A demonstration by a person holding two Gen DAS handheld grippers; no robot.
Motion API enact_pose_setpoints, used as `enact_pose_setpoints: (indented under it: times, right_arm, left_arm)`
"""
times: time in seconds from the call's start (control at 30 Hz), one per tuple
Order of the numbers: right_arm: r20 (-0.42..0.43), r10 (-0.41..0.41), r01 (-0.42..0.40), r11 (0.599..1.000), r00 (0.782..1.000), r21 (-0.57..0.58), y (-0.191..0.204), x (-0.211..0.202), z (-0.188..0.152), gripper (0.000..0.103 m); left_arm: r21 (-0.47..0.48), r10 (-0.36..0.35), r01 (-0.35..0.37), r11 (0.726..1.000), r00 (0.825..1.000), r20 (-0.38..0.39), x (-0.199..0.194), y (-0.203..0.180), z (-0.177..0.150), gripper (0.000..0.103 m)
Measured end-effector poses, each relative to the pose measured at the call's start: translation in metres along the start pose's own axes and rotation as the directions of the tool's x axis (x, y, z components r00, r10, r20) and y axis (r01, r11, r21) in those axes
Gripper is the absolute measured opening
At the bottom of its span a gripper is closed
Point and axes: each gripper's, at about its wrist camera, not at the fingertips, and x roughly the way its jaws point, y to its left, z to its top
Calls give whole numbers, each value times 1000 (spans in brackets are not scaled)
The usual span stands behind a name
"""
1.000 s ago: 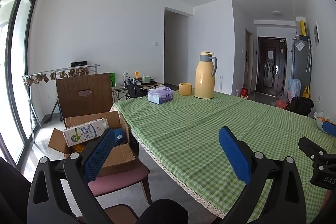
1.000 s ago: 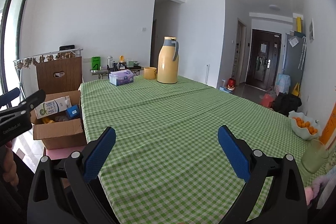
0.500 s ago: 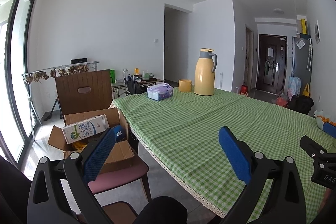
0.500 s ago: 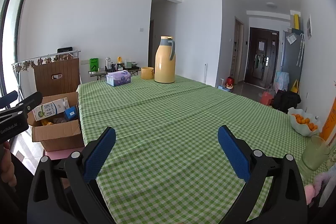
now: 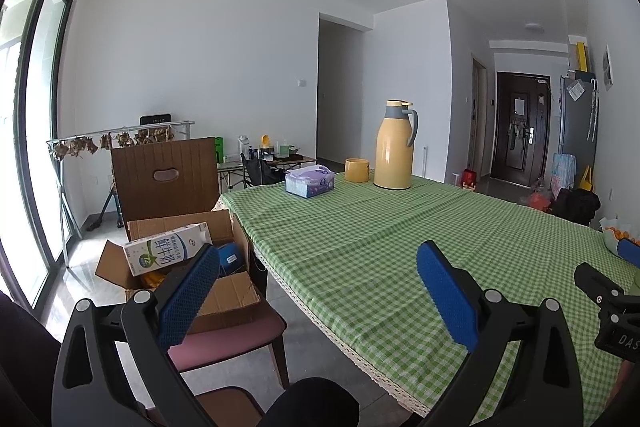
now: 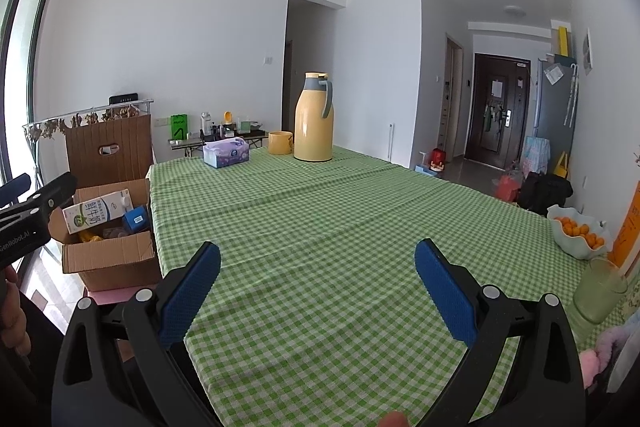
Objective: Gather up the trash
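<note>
Left tool (image 5: 316,279): jaws spread wide, nothing between them, held over the near corner of the counter (image 5: 400,247). Right tool (image 6: 318,283): also spread and empty, above the green checked cloth. Cardboard box (image 5: 224,291) sits on a pink-seated chair (image 5: 224,343) just beside the counter's left edge; a milk carton (image 5: 168,253) lies across its top, a small blue pack (image 6: 136,218) beside it. Far end of counter: tissue box (image 6: 226,153), yellow cup (image 6: 280,142), yellow thermos jug (image 6: 314,121). Right edge: bowl of oranges (image 6: 576,233).
</note>
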Motion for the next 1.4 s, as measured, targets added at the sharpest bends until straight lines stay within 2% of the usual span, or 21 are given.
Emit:
enact_pose_setpoints:
  times: [1.4]
  right_arm:
    - [-15,16,-15,1000,1000,14,-5,7,-1,94]
  left_arm:
    - [29,7,-8,1000,1000,13,0,-11,-2,96]
